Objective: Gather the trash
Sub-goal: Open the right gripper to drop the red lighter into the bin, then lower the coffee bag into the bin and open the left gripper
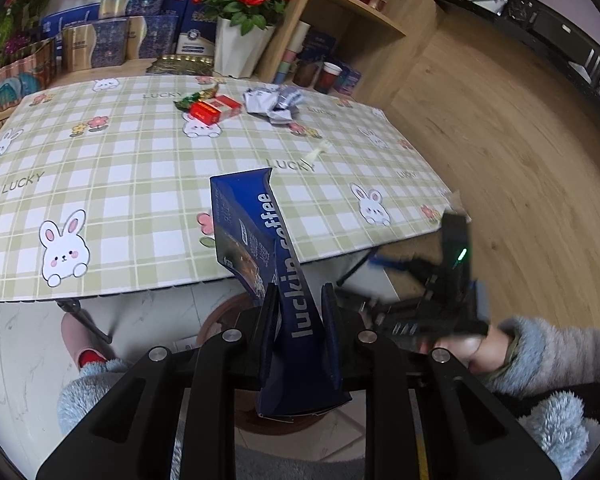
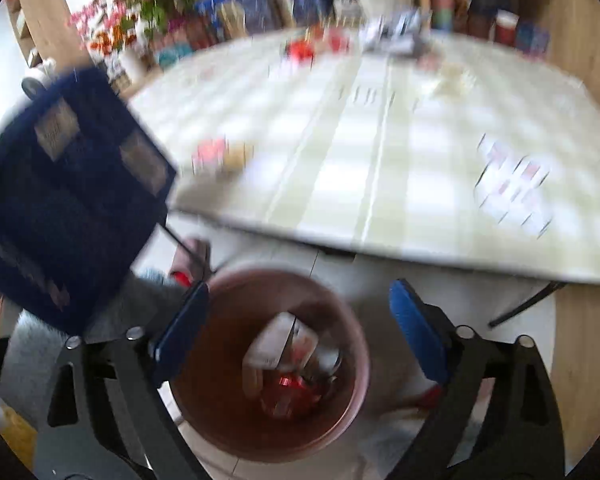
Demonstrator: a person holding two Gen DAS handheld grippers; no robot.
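A checked tablecloth (image 1: 140, 168) printed "LUCKY" fills the upper frame of the left view, with a red box (image 1: 214, 110) and crumpled wrappers (image 1: 272, 100) near its far edge. At lower centre the left gripper (image 1: 298, 308) is clamped on a blue box (image 1: 268, 264) reading "luckin coffee", tilted, over a brown bin (image 2: 268, 364). In the blurred right view the right gripper (image 2: 300, 336) points down into the bin, pads wide apart, nothing between them. Trash (image 2: 292, 364) lies inside the bin.

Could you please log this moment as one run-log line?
left tongs: shut on blue box | right tongs: open, empty, above bin
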